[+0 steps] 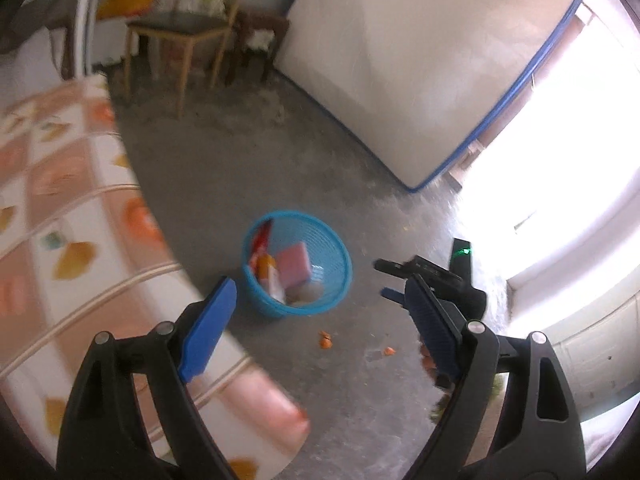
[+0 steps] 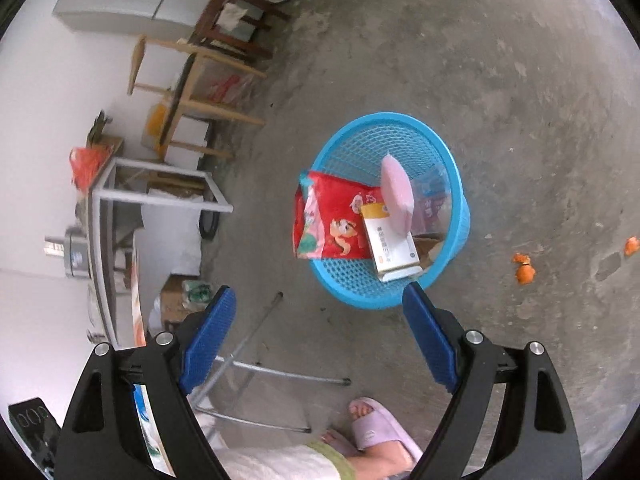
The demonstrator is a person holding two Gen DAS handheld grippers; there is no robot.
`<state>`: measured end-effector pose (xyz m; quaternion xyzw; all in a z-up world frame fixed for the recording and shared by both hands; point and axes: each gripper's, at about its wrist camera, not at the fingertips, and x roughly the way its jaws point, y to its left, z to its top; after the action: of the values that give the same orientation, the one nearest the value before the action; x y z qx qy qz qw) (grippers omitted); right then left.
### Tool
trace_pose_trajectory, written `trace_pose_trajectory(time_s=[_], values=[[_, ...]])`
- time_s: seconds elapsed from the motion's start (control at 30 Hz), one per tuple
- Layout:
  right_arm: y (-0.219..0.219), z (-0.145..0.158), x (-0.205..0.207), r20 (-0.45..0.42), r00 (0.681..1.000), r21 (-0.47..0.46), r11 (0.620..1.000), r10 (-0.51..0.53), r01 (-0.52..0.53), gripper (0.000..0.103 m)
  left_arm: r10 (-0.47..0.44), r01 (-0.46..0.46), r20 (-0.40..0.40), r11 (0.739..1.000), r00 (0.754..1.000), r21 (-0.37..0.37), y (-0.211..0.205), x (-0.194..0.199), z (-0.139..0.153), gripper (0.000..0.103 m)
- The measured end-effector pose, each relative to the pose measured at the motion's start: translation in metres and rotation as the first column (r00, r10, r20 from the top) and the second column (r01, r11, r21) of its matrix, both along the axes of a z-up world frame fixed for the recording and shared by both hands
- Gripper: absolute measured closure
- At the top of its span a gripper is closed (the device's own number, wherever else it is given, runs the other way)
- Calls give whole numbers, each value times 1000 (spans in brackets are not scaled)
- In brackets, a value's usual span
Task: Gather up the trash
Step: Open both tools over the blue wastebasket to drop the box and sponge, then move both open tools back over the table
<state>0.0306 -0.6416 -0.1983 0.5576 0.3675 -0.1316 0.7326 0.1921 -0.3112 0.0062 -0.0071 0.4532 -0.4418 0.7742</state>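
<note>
Trash: orange peel scraps on the concrete floor; most other litter already sits in the blue basket.

Left wrist view
- Basket [image 1: 298,264]: on floor [image 1: 320,152], just off the counter [image 1: 60,208] edge w/ patterned cloth; holds pink sponge [image 1: 295,262], red wrapper, white box.
- Left gripper [image 1: 318,328]: jaws wide apart, nothing between the blue pads.
- Peel bits [image 1: 325,340]: loose on floor, near side of basket, roughly centred between the pads, slightly below the tips. Smaller bit [image 1: 388,351] to its right.
- Right gripper [image 1: 424,276]: seen from outside, low over floor right of basket; how far open – cannot tell from here.
- Misc: mattress [image 1: 420,68] leaning at back, wooden chair [image 1: 180,36]. Counter blurred.

Right wrist view
- Right gripper [image 2: 320,312]: jaws spread wide, empty.
- Basket [image 2: 456,208]: straight ahead, just past the tips; red snack bag [image 2: 332,220] hangs over the rim, white/yellow box [image 2: 394,240] and pink sponge [image 2: 396,196] tilted on top.
- Peel [image 2: 524,268]: well right of basket, outside the right finger; another scrap [image 2: 632,246] at far right edge.
- Person's slippered foot [image 2: 376,428] at bottom.

Key relation (judgement)
- Peel lies ahead & below the left gripper, almost on its centre line; for the right gripper it's off to the side.
- Scraps small, no clear long axis.
- Left looks better lined up: drop down, close, then short carry up to basket.
- Risk: thin scrap flat on rough floor, pads may slip over it.
</note>
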Motion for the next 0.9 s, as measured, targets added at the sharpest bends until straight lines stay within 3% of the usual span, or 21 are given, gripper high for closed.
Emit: trace_pose_trajectory(time_s=[0.27,0.43,0.6,0.8,0.9], values=[[52,71,8,29,984,-174,971,174,-167,20,134,-131,90,990,987,-42,94,-16,21,20],[97,136,34,78,941,-300,908,329,-292,20,241,-235,153,970,958,-59,158,-29,25,20],[155,187,71,119,866,-380,828,485,-412,20,341,-333,210,940,916,-75,221,-46,26,19],[245,209,128,53,781,-369,739,622,-564,19,476,-465,264,879,839,-105,299,-68,20,18],[306,214,159,31,721,-334,687,692,-645,19,539,-529,260,841,801,-114,334,-76,13,18]])
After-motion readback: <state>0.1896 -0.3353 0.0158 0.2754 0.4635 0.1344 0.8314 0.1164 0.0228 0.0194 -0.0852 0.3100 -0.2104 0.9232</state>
